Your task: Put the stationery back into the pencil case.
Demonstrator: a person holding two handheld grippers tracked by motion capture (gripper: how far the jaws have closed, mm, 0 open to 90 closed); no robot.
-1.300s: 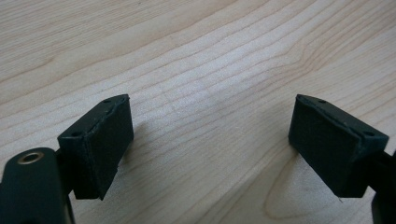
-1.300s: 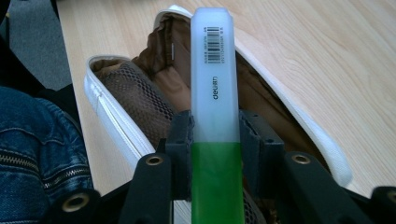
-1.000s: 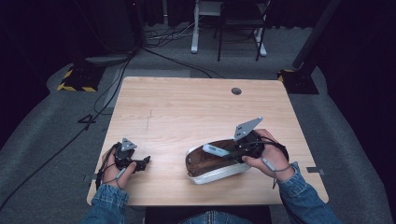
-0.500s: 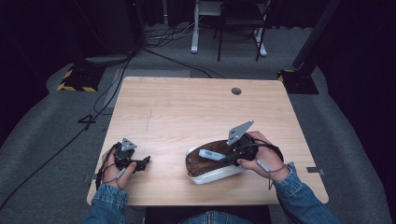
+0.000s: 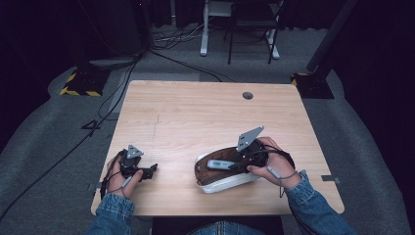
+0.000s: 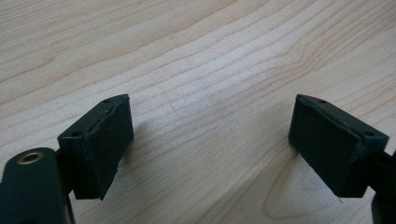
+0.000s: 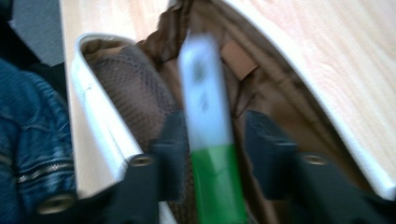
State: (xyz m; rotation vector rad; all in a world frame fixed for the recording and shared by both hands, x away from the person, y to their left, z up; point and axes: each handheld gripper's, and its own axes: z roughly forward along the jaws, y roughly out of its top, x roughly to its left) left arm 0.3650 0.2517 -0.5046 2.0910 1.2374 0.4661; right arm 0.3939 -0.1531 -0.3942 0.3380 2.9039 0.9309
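A tube is held by the right tongs over the open pouch at lower centre, not yet released, while the left tongs are kept wide and empty.

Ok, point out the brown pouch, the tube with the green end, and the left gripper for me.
brown pouch (image 5: 208, 172), high view, on its brown lining near the left end.
tube (image 7: 205, 112), right gripper view, on its pale body above the green end.
left gripper (image 6: 208, 140), left gripper view, midway between its open jaws.
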